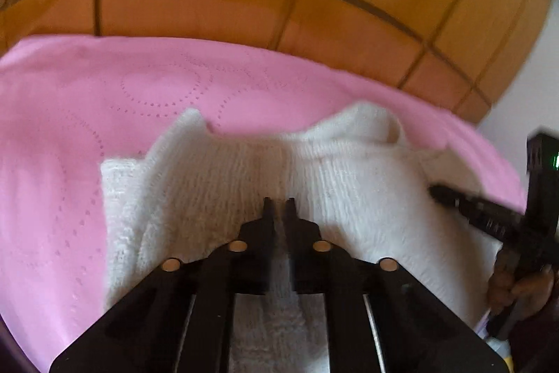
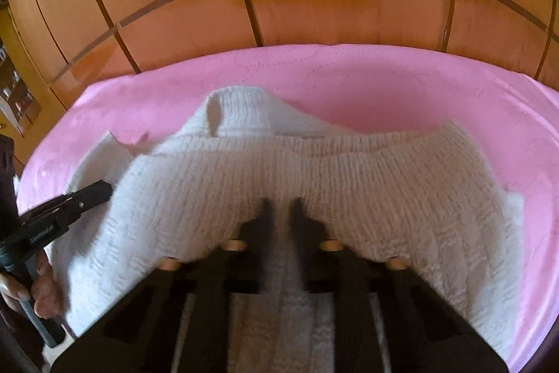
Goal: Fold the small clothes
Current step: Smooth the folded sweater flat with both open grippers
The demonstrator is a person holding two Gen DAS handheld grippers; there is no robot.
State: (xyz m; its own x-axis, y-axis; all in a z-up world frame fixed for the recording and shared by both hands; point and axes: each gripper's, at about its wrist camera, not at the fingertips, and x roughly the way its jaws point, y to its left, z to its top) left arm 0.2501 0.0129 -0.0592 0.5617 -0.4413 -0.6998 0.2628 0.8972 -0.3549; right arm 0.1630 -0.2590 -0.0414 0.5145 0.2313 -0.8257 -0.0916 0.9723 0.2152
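A white knitted sweater (image 1: 244, 170) lies on a pink quilted cover (image 1: 70, 114), seen from two cameras that look down along the fingers of two black hand-held grippers. The surface under the cover cannot be made out. Behind the cover's far edge stands a wall of orange-brown wooden panels (image 1: 209, 6) with dark grooves.

In the left wrist view, the left gripper (image 1: 278, 203) points down at the middle of the sweater with its jaws pressed together, only a thin gap showing. Whether knit is caught between the tips is not clear. The sweater's far edge rises in two bumps, and a wide band of bare pink cover lies beyond it and to the left. At the right edge of this view the right gripper (image 1: 438, 191) reaches in over the sweater, with part of a hand (image 1: 517, 289) below it.

In the right wrist view, the right gripper (image 2: 281, 205) also has its jaws pressed together, tips down on the sweater (image 2: 314, 170); the picture is blurred and a pinch cannot be confirmed. The ribbed collar (image 2: 237, 114) stands up at the far side. Open pink cover (image 2: 419, 93) surrounds the sweater behind and to the right. The left gripper (image 2: 101, 189) enters from the left, touching the sweater's edge, held by a hand (image 2: 42, 285).
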